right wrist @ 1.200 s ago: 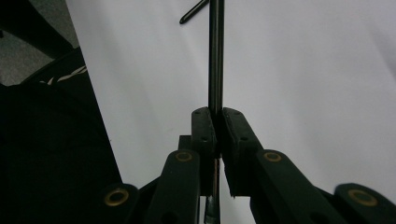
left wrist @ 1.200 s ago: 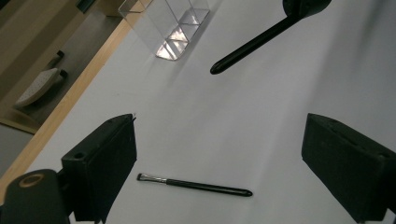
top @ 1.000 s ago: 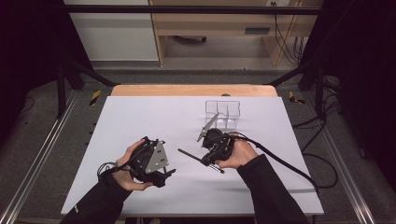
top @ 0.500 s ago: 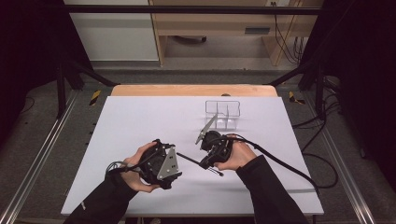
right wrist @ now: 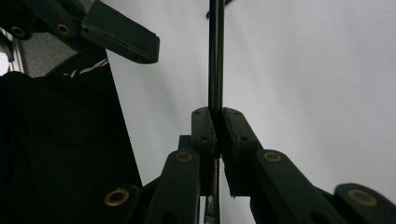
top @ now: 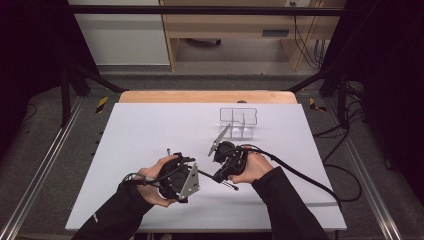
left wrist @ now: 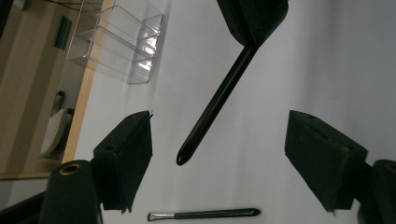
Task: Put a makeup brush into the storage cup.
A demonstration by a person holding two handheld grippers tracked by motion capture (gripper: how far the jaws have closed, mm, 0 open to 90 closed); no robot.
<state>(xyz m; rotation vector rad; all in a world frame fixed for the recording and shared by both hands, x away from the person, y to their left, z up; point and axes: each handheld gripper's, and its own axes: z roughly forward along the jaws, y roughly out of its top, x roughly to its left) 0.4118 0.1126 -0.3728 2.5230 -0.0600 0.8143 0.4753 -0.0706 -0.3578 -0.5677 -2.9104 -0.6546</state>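
Slim black brush handle point(left wrist: 217, 100): glossy, rounded tip, pinched at one end between shut jaws of right hand-held gripper point(right wrist: 216, 122), slanting free above the white counter point(top: 150, 130). Tip sits between left hand-held gripper point(left wrist: 219, 149) jaws, untouched. Bristle end hidden, probably behind the right gripper's jaws.

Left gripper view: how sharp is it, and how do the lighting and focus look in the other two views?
Left gripper view: held brush fairly crisp, left gripper jaws near the lens softer, clear organizer catching glare. Right gripper view: right gripper dark and underlit against the bright white table; brush handle shows a thin highlight. High view: table evenly lit, surroundings nearly black, slightly soft overall.
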